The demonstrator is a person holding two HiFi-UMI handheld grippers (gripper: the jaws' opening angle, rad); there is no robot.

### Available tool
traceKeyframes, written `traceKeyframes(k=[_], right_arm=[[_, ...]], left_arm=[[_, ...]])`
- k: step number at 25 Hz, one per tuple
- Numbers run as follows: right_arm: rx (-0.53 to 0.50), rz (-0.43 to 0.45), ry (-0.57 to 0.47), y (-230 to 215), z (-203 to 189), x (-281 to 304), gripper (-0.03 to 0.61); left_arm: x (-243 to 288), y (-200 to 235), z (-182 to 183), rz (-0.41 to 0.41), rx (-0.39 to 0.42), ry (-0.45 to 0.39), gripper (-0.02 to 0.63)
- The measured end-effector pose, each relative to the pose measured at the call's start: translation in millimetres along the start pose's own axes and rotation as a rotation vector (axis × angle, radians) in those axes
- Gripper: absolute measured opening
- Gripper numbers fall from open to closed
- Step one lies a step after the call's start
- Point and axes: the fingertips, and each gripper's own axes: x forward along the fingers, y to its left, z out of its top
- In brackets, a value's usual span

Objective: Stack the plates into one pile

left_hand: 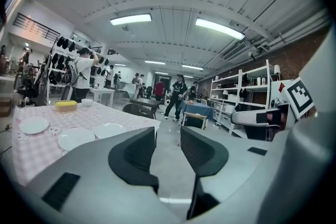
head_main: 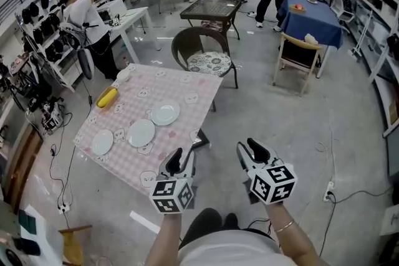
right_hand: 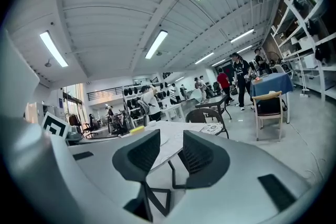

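Three round white plates (head_main: 141, 133) lie apart in a row on the pink-checked table (head_main: 187, 87), none stacked. The left gripper (head_main: 182, 157) and right gripper (head_main: 249, 147) are held short of the table. Both have their jaws spread with nothing between them.

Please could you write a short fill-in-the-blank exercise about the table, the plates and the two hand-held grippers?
1. On the checked tablecloth lie ___ white plates in a row, none on top of another.
2. The block near the table's far edge is ___ in colour.
3. The left hand-held gripper and the right hand-held gripper both have jaws that are ___, not shut, with nothing between them.
Missing words: three; yellow; open.
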Motion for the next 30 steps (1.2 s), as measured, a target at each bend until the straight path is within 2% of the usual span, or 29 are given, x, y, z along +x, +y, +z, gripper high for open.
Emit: traceKeyframes(k=[7,14,19,22,30], right_arm=[[0.021,-0.007,0.023,-13,-7,24,0.143],[0.050,-0.051,0.035,-59,-2,79,0.143],[0.056,-0.051,0.034,-85,21,137,0.138],[0.055,-0.043,0.053,-94,32,179,0.135],[0.019,0.053,0.096,-74,61,306,0.129]], left_arm=[[23,20,-1,0.009,-0.014,0.013,0.156],[101,42,4,-0.003,-0.009,0.033,0.156],[161,69,25,0.026,0.024,0.027,0.155],[192,89,33,0.031,0.007,0.034,0.155],[240,171,57,0.100,-0.054,0.027,0.155]])
